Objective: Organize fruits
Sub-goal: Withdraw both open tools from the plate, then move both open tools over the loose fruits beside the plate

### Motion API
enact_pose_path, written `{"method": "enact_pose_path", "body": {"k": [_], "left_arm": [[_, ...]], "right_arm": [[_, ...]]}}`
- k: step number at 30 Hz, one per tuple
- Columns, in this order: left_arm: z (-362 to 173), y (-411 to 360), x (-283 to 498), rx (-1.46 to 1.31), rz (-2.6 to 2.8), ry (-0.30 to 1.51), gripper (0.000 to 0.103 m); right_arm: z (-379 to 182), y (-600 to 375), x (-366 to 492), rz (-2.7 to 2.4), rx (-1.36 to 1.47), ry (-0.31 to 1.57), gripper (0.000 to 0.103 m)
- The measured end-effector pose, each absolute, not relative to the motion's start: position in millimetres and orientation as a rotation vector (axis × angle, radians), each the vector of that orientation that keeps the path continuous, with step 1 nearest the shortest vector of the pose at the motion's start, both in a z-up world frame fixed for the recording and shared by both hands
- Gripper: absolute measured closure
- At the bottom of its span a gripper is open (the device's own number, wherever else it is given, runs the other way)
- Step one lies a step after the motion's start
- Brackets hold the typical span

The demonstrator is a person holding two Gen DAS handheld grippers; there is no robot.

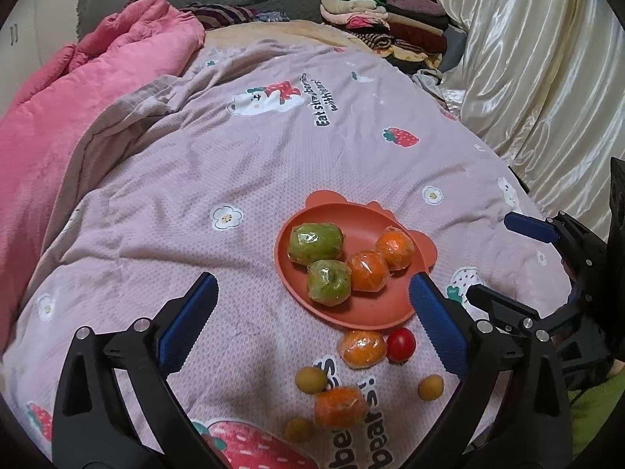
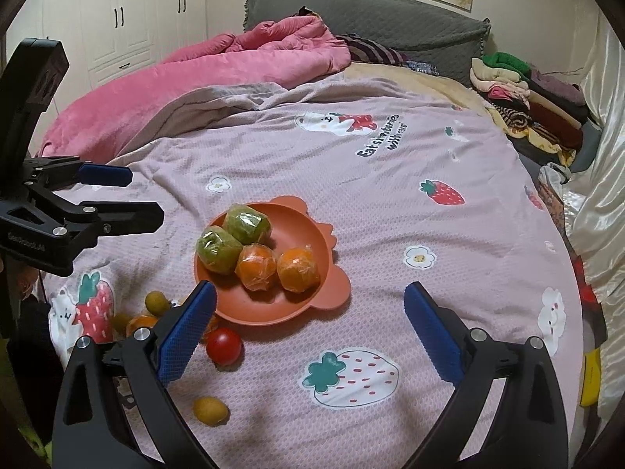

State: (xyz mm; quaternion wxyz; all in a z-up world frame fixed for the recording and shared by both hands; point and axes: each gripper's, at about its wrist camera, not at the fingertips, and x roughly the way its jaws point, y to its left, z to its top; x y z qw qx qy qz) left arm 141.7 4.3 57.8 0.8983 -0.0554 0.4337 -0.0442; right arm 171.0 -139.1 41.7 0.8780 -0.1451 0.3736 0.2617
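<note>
Plate point(image 1: 291, 273) sits on the quilt point(image 1: 164, 203) w/ 2 green fruits point(image 1: 316, 243) + 2 wrapped oranges point(image 1: 368, 276) already in it. Loose near its front rim: 2 oranges point(image 1: 362, 348), tomato point(image 1: 400, 344), 3 small yellow fruits point(image 1: 311, 379). L tongs point(image 1: 314, 326) wide open, empty, right over that cluster, so L is nearer. R tongs point(image 2: 310, 330) also open, empty; the loose fruit lies to their left. Tomato round, no long axis
</note>
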Motion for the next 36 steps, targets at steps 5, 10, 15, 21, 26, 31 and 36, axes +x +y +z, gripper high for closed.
{"method": "enact_pose_path", "body": {"k": [5,10,15,21,26,31,36], "left_arm": [[61.9,5.0,133.9,-0.115,-0.09,0.889,0.01],[63.5,5.7,125.9,-0.114,-0.086,0.88,0.01],[61.6,6.5,117.8,-0.109,-0.088,0.884,0.01],[57.3,6.5,107.1,-0.108,-0.08,0.891,0.01],[53.2,5.7,100.5,-0.104,-0.077,0.898,0.01],[49.5,6.5,94.5,-0.103,-0.069,0.902,0.01],[46.4,6.3,89.1,-0.102,-0.065,0.908,0.01]], "right_arm": [[43.9,-137.7,165.9,0.549,-0.305,0.777,0.006],[46.0,-138.5,159.9,0.55,-0.299,0.775,0.006],[46.9,-139.6,150.0,0.56,-0.295,0.772,0.006],[45.4,-139.1,140.1,0.57,-0.296,0.779,0.006],[42.9,-140.9,133.5,0.574,-0.293,0.784,0.006],[39.1,-142.8,127.1,0.576,-0.292,0.792,0.006],[35.2,-145.2,121.6,0.576,-0.288,0.802,0.006]]}}
